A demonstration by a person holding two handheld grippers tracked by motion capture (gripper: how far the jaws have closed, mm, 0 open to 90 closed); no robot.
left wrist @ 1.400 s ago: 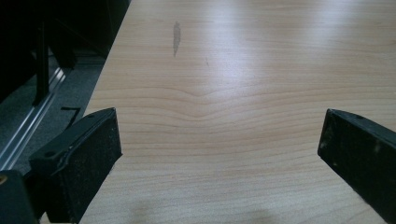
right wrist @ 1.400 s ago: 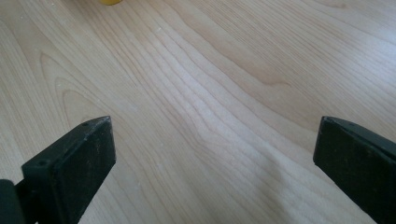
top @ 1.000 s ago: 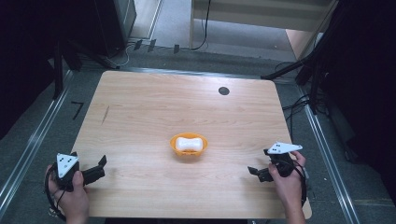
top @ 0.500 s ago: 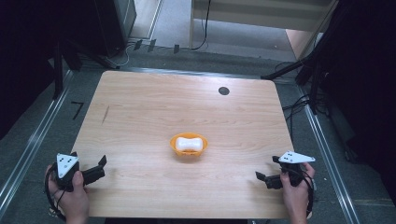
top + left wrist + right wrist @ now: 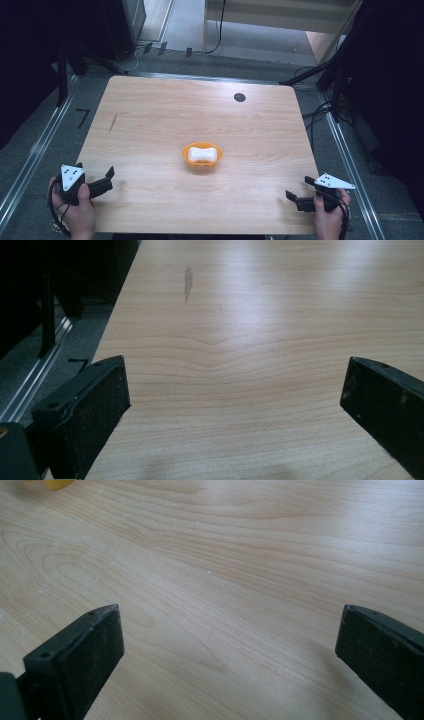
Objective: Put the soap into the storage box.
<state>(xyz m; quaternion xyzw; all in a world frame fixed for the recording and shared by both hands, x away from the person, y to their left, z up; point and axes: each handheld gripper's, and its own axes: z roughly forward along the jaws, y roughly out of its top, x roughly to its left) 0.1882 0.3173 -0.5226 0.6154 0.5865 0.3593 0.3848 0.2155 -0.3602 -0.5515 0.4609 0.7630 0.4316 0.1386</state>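
Observation:
An orange bowl (image 5: 202,155) holding a white rounded object (image 5: 201,153) sits mid-table, slightly toward the near side. My left gripper (image 5: 95,171) rests at the near left corner, held by a hand, open and empty; its jaws stand wide apart over bare wood in the left gripper view (image 5: 235,405). At the near right corner a hand holds my right gripper (image 5: 300,188), also open with nothing between its jaws (image 5: 230,650). A sliver of the orange bowl (image 5: 55,484) shows at the top left of the right gripper view. Both grippers are far from the bowl.
The wooden table (image 5: 200,110) has a small black round mark (image 5: 239,97) at the far right and a dark streak (image 5: 113,122) at the left. Metal rails (image 5: 35,150) and cables (image 5: 320,112) run along the floor beside the table.
My right gripper has drawn back toward the near right corner of the table. The left gripper and the bowl have stayed where they were.

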